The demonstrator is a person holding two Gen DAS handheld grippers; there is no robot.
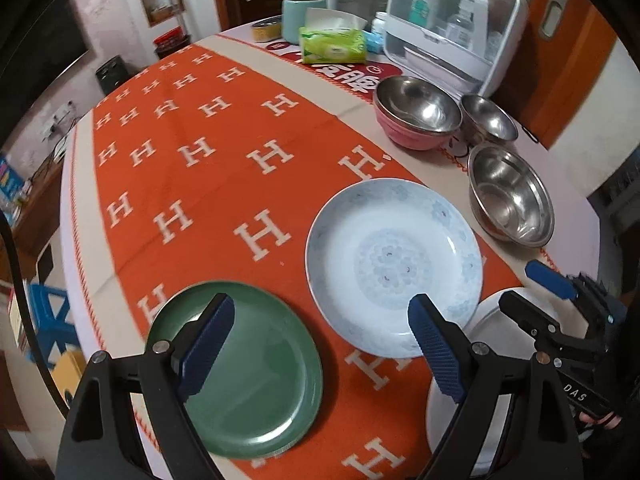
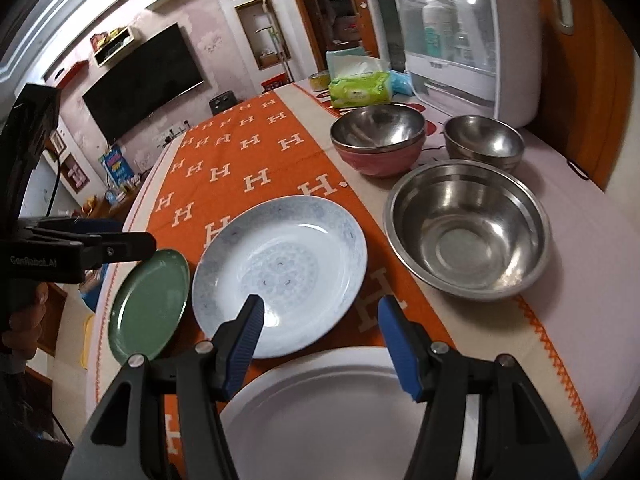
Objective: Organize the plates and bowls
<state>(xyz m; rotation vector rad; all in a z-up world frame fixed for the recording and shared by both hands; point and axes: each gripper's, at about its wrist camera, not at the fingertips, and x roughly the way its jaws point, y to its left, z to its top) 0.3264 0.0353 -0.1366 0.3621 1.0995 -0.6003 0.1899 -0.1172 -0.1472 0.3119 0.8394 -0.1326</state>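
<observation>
A green plate [image 1: 256, 380] lies at the table's near left, with my left gripper [image 1: 320, 320] open above its right rim and nothing between the pads. Beside it sits a white plate with a blue pattern [image 1: 394, 268] [image 2: 280, 268]. A plain white plate [image 2: 340, 416] lies nearest, partly under my right gripper [image 2: 320, 320], which is open and holds nothing. Further right stand a large steel bowl [image 2: 468, 228], a small steel bowl [image 2: 484, 142] and a steel bowl with a pink outside [image 2: 378, 140]. The green plate [image 2: 148, 304] also shows under the left gripper [image 2: 132, 232].
An orange cloth with white H letters [image 1: 192, 184] covers the round table. At the back stand a green tissue pack [image 1: 332, 46], a teal canister [image 1: 302, 16] and a white cabinet with a clear door [image 1: 452, 28]. The table's edge [image 1: 76, 240] drops off at left.
</observation>
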